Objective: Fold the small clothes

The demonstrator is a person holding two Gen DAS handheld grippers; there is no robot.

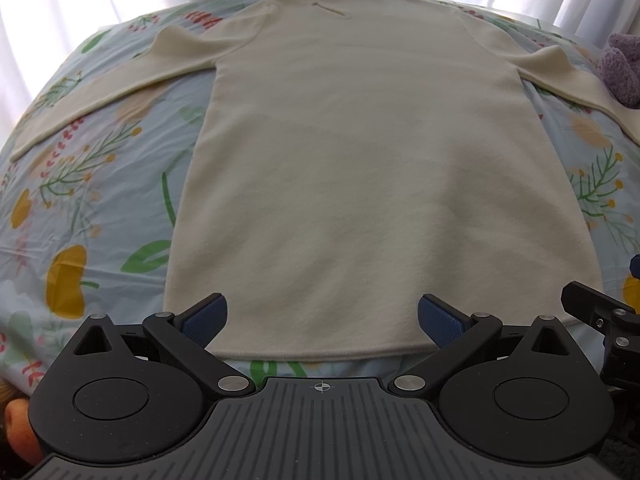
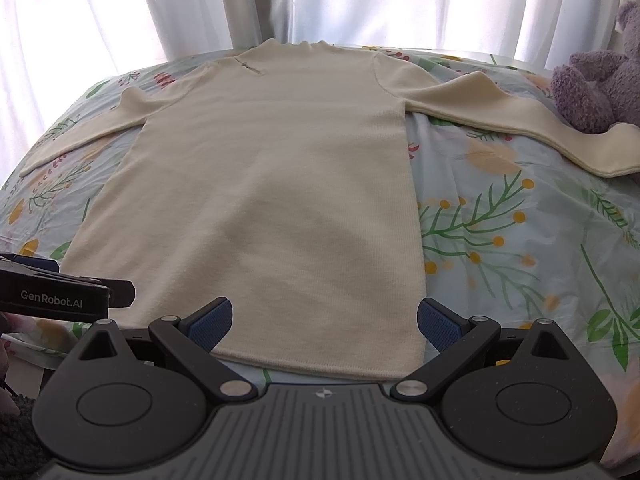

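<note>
I've got the cream sweater (image 1: 360, 168) flat at twelve o'clock, hem between my spread fingers, left gripper (image 1: 322, 322) agape, right gripper (image 2: 324, 322) agape, nothing held, floral sheet (image 1: 80, 208) beneath

A bed under a pale blue flowered sheet (image 2: 500, 220) carries everything; a cream long-sleeved sweater (image 2: 272, 184) lies flat in the middle, collar far, hem near, sleeves spread; a purple plush toy (image 2: 596, 88) sits far right, touching the right sleeve.
</note>
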